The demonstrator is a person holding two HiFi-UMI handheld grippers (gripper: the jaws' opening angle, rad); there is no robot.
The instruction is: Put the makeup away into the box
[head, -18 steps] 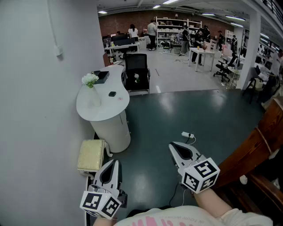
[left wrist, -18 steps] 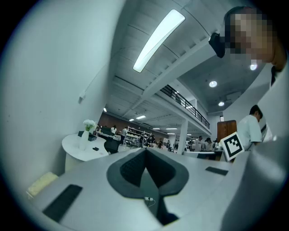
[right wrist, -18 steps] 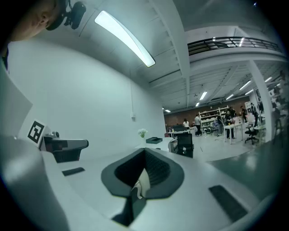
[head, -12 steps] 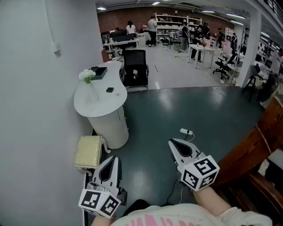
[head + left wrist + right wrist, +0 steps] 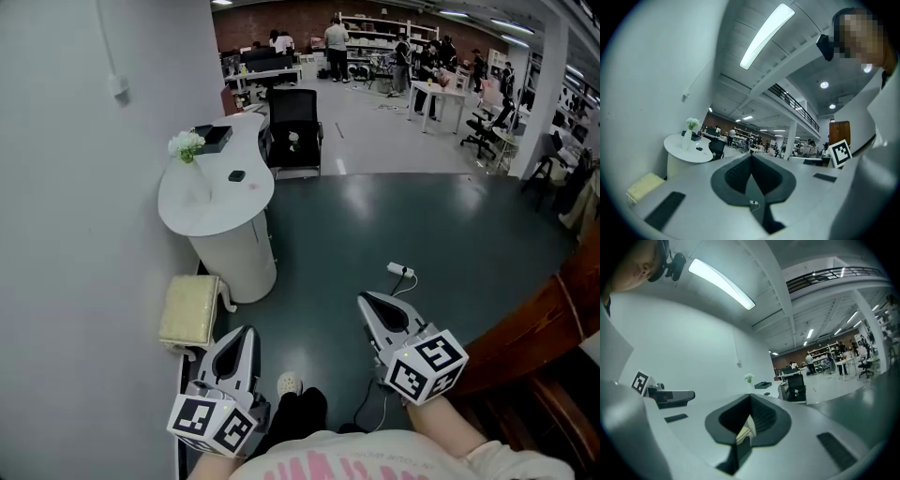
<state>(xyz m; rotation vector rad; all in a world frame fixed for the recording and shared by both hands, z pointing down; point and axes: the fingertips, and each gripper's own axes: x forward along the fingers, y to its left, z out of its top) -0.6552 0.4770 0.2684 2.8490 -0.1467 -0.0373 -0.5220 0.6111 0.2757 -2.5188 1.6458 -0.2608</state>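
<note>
Changes vs earlier frames: a pale shoe [image 5: 289, 382] and a dark trouser leg are now in head view, low down, between the two grippers and behind their tips. 0.7 s ago no foot showed there; 0.5 s ago only a dark edge did. Bkgd slid a bit too: the round white table [image 5: 202, 202] and the far desks sit differently in frame. Looks like the person is stepping or walking, head tipped further down. Grippers themselves sit in nearly the same spots in frame as before.

Meaning for the task: prob still transit or approach, no handling started. No makeup and no box in any view, so can't say where either is; def not near the fingers.

Left gripper [image 5: 246, 332]: fingers [image 5: 737, 174] pressed together, nothing between. Right gripper [image 5: 364, 302]: pads [image 5: 764, 416] also closed tip to tip, empty. Both are held level, pointing fwd over the dark floor [image 5: 375, 225].

Rel. to fingers:
- cushioned stool [image 5: 190, 309] just beside the left tips, on the outer side
- table ahead-left of them, with a flower vase [image 5: 187, 147] on it
- black chair [image 5: 293, 117] well ahead
- power strip [image 5: 400, 271] on the floor just ahead of the right tips
- brown wooden furniture [image 5: 534, 323] off to the right's outer side

Next, my guess: they need to find the box and makeup first.
</note>
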